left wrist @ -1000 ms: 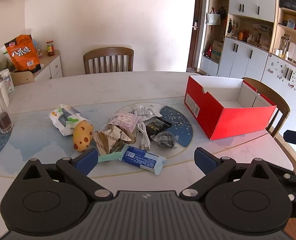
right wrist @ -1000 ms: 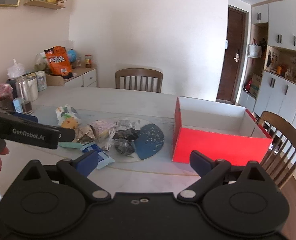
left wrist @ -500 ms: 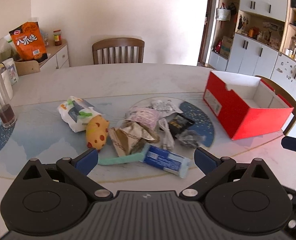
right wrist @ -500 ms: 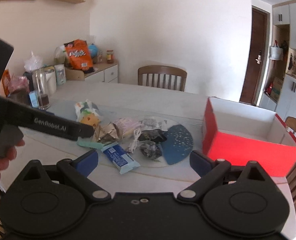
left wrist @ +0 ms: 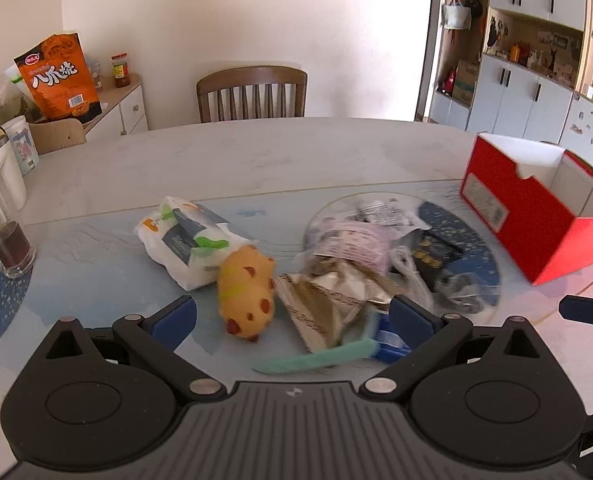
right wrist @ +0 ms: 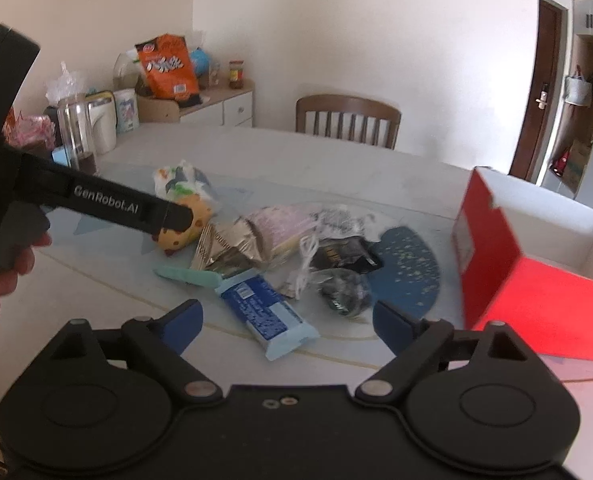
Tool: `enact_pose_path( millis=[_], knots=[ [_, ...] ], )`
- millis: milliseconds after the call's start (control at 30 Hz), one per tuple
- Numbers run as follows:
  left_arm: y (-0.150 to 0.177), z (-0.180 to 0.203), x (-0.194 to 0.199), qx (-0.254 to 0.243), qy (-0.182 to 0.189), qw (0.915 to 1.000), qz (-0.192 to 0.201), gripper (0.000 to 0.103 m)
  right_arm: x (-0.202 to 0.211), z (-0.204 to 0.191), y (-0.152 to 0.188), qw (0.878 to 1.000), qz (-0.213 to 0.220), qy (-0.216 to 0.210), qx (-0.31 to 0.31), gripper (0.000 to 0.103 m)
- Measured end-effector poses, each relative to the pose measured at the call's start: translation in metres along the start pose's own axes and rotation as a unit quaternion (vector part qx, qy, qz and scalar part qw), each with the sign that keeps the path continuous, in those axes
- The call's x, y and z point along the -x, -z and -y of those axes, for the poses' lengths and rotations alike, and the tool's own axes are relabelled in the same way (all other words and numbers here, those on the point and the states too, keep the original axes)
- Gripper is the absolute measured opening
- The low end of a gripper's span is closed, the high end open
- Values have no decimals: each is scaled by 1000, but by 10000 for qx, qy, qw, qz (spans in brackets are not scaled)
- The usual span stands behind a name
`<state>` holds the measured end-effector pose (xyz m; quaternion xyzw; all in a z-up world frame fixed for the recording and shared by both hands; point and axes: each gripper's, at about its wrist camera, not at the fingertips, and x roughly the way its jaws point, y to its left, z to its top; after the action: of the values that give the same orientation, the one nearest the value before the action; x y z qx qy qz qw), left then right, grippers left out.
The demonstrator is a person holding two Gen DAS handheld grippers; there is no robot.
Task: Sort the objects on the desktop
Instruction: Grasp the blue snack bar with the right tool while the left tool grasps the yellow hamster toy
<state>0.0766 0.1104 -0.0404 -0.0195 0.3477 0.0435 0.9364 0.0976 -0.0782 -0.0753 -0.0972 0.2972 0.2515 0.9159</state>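
Note:
A pile of small items lies mid-table: a yellow spotted toy [left wrist: 248,300], a white packet [left wrist: 184,240], a gold wrapper [left wrist: 324,312], a pink packet [left wrist: 352,240], a black packet [left wrist: 436,256] and a flat green piece [left wrist: 316,360]. My left gripper [left wrist: 292,316] is open, low over the toy and the wrapper, holding nothing. In the right wrist view a blue packet [right wrist: 268,316] lies just ahead of my open right gripper [right wrist: 288,320]. There the left gripper [right wrist: 176,218] reaches in from the left, its tip over the toy [right wrist: 194,218]. An open red box [right wrist: 536,292] stands to the right.
A wooden chair [left wrist: 252,92] stands at the table's far side. A glass jar [left wrist: 0,216] and white containers sit at the left table edge. An orange snack bag [left wrist: 58,76] rests on a side cabinet. A dark blue mat [right wrist: 408,272] lies beside the red box [left wrist: 536,220].
My left gripper has moved forward and left, closing in on the yellow toy and gold wrapper. The right gripper has also come nearer the pile. Both have stayed open.

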Motion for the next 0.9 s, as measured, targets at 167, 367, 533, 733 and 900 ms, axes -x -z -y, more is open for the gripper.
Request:
enact_pose_path(
  millis=[167,367,533,733,900],
  knots=[
    [-4,-16,-29,-5,12,9999,-157,103,-28,-8,1,9998,-142,-45,107,89],
    [-4,-27,-55,-47,-6,9995,-310,102,-63,-10,4,9992,-389,-52,107,85],
    [-3,-36,-69,46,-53,9991,-426,102,-87,-1,7,9977,-667,-130,55,80],
    [-4,-40,-78,-1,-17,9990,-456,96,-102,2,6,9961,-838,-291,0,75],
    [-4,-38,-85,-31,97,9986,-527,86,-103,0,4,9958,-839,-375,39,71]
  ],
)
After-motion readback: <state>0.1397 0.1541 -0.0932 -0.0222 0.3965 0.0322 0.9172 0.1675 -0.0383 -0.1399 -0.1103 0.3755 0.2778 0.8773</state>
